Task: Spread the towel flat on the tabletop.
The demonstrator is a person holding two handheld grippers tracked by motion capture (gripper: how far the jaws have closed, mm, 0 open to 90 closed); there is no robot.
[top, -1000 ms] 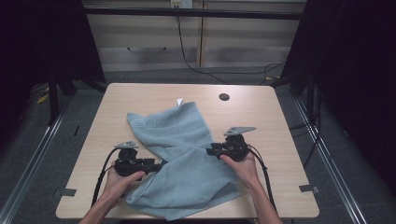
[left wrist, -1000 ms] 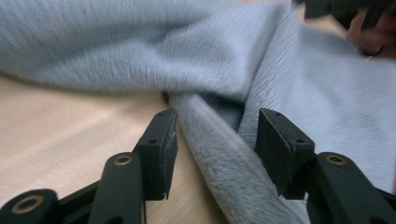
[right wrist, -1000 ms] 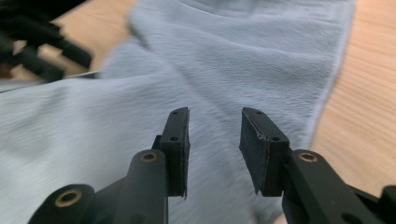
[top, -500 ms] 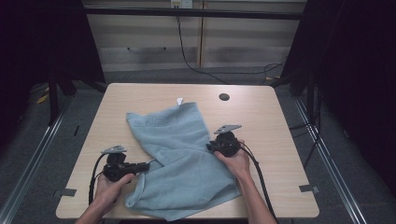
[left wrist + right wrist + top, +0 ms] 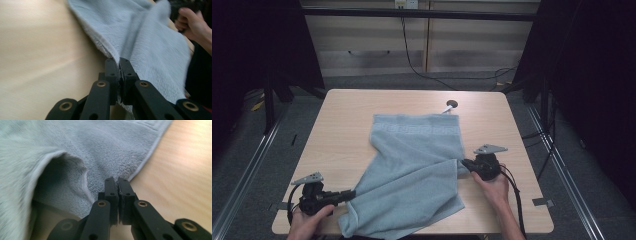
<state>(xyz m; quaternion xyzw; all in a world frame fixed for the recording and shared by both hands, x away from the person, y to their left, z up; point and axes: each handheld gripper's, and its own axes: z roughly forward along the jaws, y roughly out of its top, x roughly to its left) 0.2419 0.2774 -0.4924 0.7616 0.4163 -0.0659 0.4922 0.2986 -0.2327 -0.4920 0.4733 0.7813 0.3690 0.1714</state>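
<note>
Lying across the middle of a pale wooden table (image 5: 337,130), the blue towel (image 5: 417,165) is now being drawn apart from 8 and 3 o'clock, the left gripper (image 5: 349,193) and right gripper (image 5: 463,163) having just clamped its edges, spreading presumably beginning.

High overhead; two close jaw-level views, shared towel (image 5: 414,170).

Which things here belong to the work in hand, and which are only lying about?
In the work: blue towel, pinched at its edges by left gripper and right gripper, both shut on it.

Lying about: small white tag, dark round hole in the table.
</note>
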